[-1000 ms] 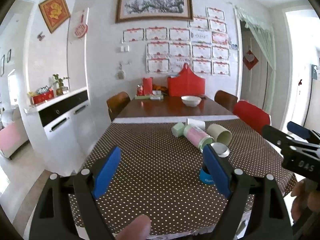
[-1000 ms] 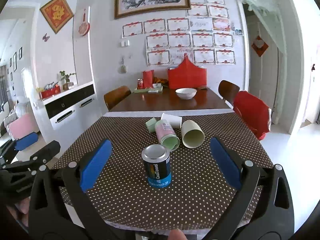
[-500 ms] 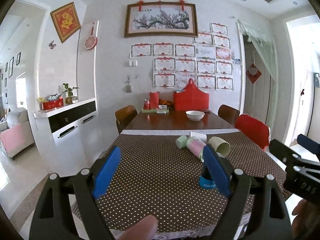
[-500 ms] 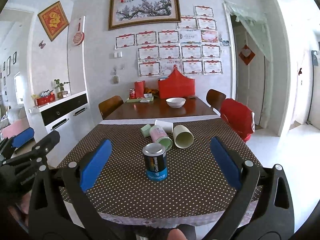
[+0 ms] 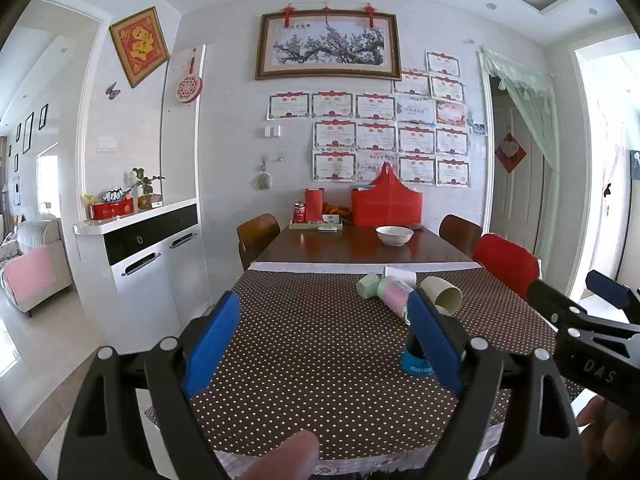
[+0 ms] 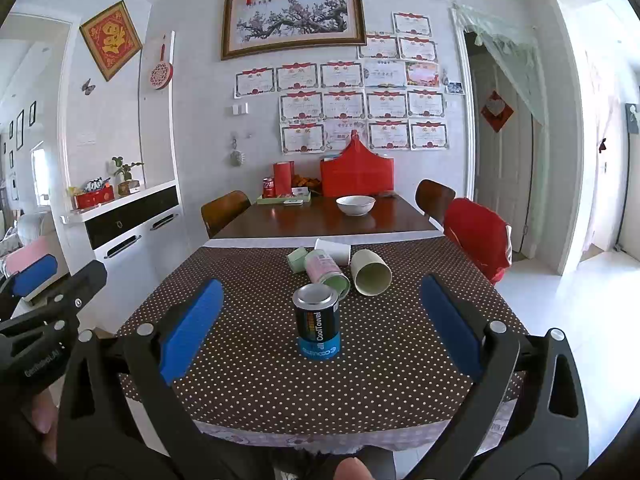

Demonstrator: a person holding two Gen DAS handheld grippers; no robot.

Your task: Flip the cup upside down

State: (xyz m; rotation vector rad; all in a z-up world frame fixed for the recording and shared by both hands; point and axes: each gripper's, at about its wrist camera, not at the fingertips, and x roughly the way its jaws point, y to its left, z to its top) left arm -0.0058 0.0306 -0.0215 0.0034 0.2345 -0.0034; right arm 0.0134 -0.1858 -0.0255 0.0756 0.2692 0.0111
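A dark blue can-shaped cup [image 6: 317,320] with upside-down "CoolTowel" lettering stands on the dotted brown tablecloth [image 6: 256,368], silver end up. In the left wrist view it [image 5: 416,360] is mostly hidden behind my right-hand finger. Behind it lie a pink-and-green cup [image 6: 326,272], a cream cup [image 6: 371,272], a white cup [image 6: 333,249] and a small green cup [image 6: 297,259], all on their sides. My right gripper [image 6: 322,330] is open and empty, back from the table's near edge. My left gripper [image 5: 320,338] is open and empty, to the left.
A white bowl [image 6: 355,204] sits on the bare wooden far half of the table. Red boxes and a soda can [image 6: 268,188] stand at the far end. Chairs flank the table; a red-covered one [image 6: 478,236] is right. A white cabinet [image 6: 128,232] is left.
Both grippers have pulled back and tilted up; the table looks farther away. Nothing on the table has moved.
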